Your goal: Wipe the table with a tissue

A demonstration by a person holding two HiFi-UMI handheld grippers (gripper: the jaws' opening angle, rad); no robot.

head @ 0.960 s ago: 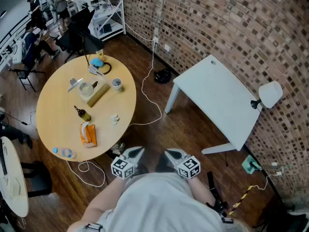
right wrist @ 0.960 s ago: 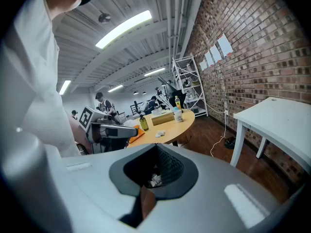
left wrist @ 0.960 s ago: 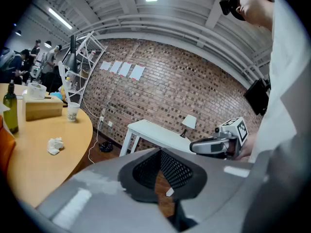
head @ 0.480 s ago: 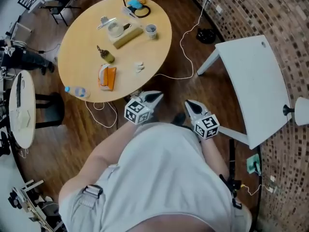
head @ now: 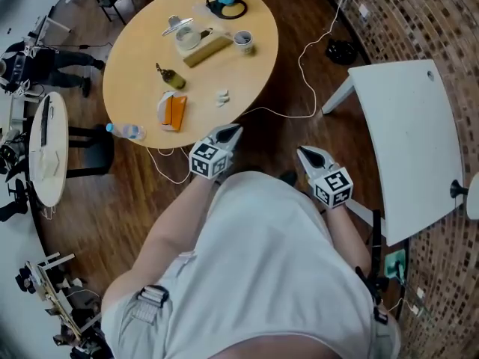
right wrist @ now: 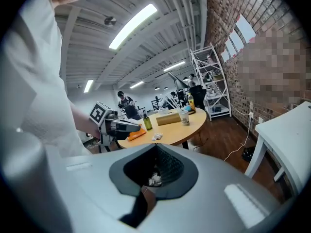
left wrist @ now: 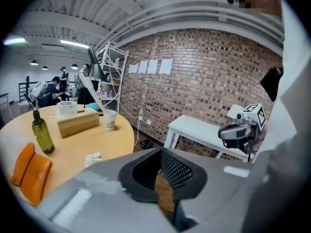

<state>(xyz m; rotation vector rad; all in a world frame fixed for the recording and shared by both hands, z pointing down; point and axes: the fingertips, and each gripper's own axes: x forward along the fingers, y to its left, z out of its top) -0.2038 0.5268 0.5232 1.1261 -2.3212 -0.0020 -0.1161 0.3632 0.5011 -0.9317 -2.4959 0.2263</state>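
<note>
Round table point(head: 135, 73) closer than before | left tool point(head: 230, 132) pressed together, empty | right tool point(head: 307, 152) pressed together, empty

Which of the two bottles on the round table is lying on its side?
The clear plastic bottle at the edge of the round table lies flat; the green glass bottle stands upright.

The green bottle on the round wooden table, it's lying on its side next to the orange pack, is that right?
Not quite. The green bottle stands upright, not on its side, as the left gripper view shows. The rest holds: it is on the round wooden table, next to the orange pack.
</note>
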